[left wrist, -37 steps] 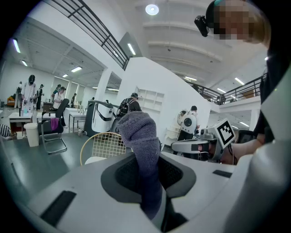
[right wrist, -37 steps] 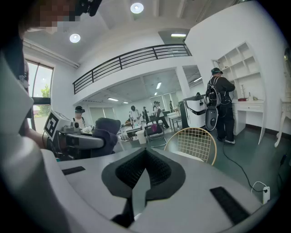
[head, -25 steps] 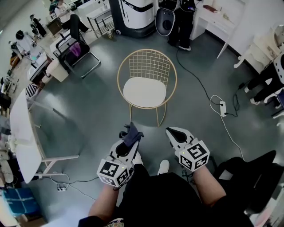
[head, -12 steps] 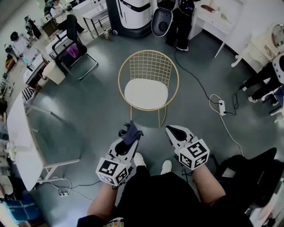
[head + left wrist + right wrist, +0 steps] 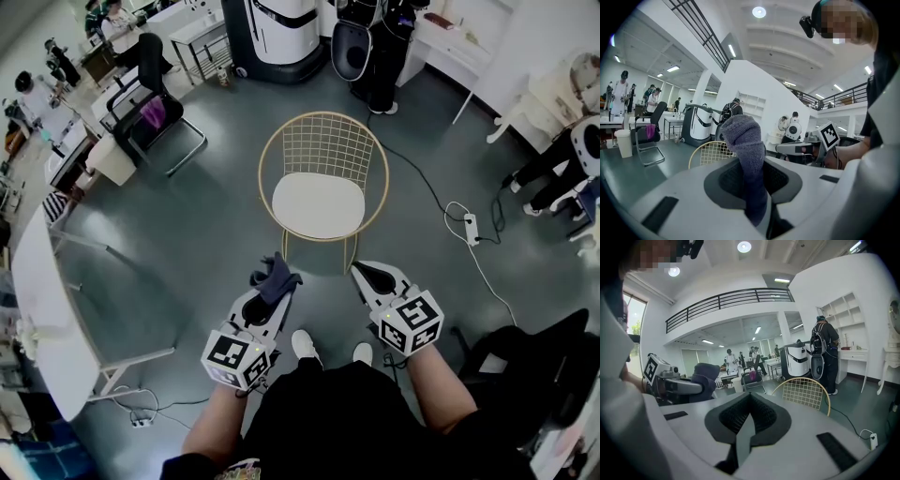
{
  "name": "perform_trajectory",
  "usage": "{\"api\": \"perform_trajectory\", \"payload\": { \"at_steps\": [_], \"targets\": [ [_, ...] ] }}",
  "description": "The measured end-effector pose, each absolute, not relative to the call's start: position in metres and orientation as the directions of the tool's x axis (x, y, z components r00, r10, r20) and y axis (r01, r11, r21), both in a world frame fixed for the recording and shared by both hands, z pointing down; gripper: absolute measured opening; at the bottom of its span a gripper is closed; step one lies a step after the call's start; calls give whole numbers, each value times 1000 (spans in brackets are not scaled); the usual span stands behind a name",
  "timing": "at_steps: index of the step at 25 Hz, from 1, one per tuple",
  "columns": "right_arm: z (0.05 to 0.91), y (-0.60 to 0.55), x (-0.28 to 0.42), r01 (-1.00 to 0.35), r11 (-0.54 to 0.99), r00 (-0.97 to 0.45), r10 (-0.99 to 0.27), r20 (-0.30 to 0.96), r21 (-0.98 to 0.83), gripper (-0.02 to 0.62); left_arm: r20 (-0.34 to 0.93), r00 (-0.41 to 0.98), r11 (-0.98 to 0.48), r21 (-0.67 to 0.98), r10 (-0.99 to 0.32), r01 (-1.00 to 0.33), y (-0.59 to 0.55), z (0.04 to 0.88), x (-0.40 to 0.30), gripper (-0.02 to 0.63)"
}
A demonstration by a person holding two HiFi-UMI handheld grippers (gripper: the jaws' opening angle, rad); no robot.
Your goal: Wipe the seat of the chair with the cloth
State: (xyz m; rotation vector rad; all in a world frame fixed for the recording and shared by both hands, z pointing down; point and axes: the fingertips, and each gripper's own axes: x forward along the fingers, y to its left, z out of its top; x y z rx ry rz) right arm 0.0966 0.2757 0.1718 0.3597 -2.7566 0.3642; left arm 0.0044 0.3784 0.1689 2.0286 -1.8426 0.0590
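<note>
Floor [image 5: 187, 234]: grey, fills most of the head view; I stand on it at bottom ctr.
Table [image 5: 42, 309]: white, long, runs down the left edge of the frame.
Machine [image 5: 281, 33]: white w/ dark trim, top ctr, behind the chair.
Chair [image 5: 323, 155]: gold wire frame w/ round back, ctr of frame, straight ahead of me. Its back also shows in the left gripper view [image 5: 710, 152] and the right gripper view [image 5: 806, 392].
Office chair [image 5: 155, 94]: black, upper left, well apart from the gold one.
Seat [image 5: 317, 206]: white pad, bare, nothing on it. Neither claw touches it; both sit below it in frame.
Left gripper [image 5: 270, 292]: lower ctr-left, pointing up-frame twd the chair. Jaws clamped on the cloth, seen close in its own view [image 5: 757, 187].
Right gripper [image 5: 375, 279]: lower ctr-right, beside the left one, apart from it. Jaws pressed together w/ nothing between them [image 5: 745, 427].
Cloth [image 5: 274, 277]: dark grey-purple, bunched, sticks up out of my left jaws [image 5: 745, 140]; below the chair's front legs in frame, not on the seat.
Shoes [image 5: 306, 345]: white, two, bottom ctr between my claws.
Power strip [image 5: 471, 229]: white, on the floor right of the chair, w/ a cable [image 5: 422, 178] running to it.
</note>
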Motion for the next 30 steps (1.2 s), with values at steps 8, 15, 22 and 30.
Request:
{"api": "perform_trajectory", "payload": {
  "at_steps": [8,15,22,30],
  "targets": [
    [169,279,54,-318,928,-908,-239,345,-194,12,283,147,-77,244,-948,-967,384,167,-44,98],
    [175,275,40,-336,923,-900,-254,355,-191,12,284,147,-77,243,-948,-967,382,171,-66,98],
    [183,249,36,-367,909,-891,-281,358,-200,12,301,159,-83,249,-940,-965,362,180,-75,98],
    [187,199,34,-382,898,-886,-287,365,-219,12,321,161,-82,246,-933,-966,315,181,-81,98]
  ]
}}
